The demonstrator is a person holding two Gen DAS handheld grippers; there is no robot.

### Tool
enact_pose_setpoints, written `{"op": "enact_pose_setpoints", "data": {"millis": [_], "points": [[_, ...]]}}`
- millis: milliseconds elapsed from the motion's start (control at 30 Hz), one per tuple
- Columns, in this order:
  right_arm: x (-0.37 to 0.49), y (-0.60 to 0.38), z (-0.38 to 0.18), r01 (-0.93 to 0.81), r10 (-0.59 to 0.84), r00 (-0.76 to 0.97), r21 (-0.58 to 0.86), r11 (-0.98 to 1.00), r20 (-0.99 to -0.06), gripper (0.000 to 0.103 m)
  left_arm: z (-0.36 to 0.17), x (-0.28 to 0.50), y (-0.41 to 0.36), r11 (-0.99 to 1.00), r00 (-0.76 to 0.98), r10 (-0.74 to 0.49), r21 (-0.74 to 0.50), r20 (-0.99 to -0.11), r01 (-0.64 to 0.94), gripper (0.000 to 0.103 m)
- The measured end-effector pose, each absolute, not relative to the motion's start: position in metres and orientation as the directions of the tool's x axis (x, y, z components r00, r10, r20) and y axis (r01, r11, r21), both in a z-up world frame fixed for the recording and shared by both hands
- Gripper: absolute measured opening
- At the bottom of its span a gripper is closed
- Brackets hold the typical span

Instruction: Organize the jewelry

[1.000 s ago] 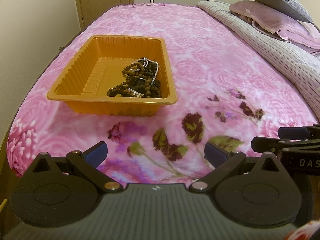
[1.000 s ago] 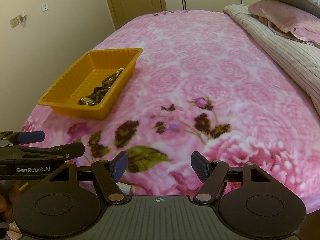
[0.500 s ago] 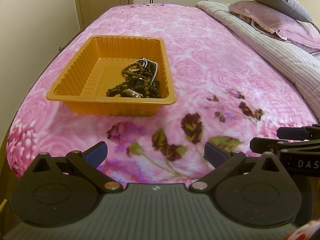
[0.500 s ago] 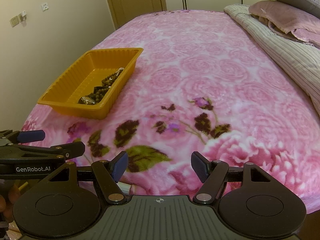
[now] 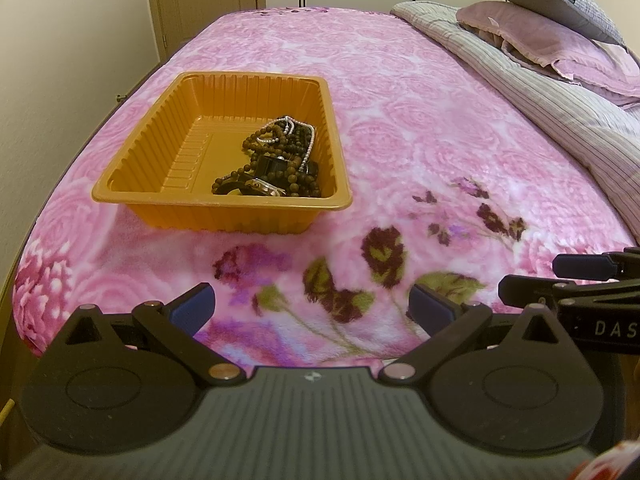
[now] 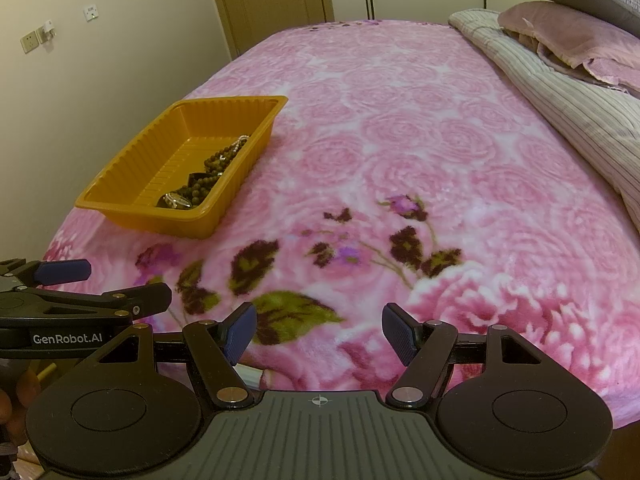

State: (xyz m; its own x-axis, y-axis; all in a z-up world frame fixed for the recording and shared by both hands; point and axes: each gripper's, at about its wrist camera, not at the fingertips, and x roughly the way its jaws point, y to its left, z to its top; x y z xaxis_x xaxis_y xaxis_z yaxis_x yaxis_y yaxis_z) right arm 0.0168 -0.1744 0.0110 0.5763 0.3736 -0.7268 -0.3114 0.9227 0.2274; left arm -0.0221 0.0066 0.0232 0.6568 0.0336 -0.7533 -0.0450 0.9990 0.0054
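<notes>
1. Jewelry (image 5: pixel 276 162) is seen heaped in the orange tray (image 5: pixel 136 152) on the blanket (image 5: pixel 420 120); none is seen loose.
2. Left gripper (image 5: pixel 312 306) and right gripper (image 6: pixel 318 334) are held wide, empty.
3. Gathered or unsorted: both stages are fitted.

Tray (image 5: pixel 136 194) resting on the blanket (image 5: pixel 400 128) toward the left edge of the bed; jewelry (image 5: pixel 276 160) heaped in the tray's right half, against the near right corner. Folded quilt (image 5: pixel 540 92) along the bed's right side, with two pillows (image 5: pixel 560 36) stacked on its far end. Left gripper (image 5: pixel 311 309) and right gripper (image 6: pixel 319 335) side by side at the near edge, well short of the tray, jaws spread
</notes>
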Motion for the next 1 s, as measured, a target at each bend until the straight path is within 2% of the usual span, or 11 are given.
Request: {"op": "enact_pose_setpoints", "data": {"millis": [1000], "points": [[0.0194,-0.1706,0.0143,-0.325,0.377,0.574,0.220,0.920,-0.727,0.070,0.0255,-0.0194,0.0050,0.999,0.667,0.009,-0.017,-0.745,-0.033,0.103]]}}
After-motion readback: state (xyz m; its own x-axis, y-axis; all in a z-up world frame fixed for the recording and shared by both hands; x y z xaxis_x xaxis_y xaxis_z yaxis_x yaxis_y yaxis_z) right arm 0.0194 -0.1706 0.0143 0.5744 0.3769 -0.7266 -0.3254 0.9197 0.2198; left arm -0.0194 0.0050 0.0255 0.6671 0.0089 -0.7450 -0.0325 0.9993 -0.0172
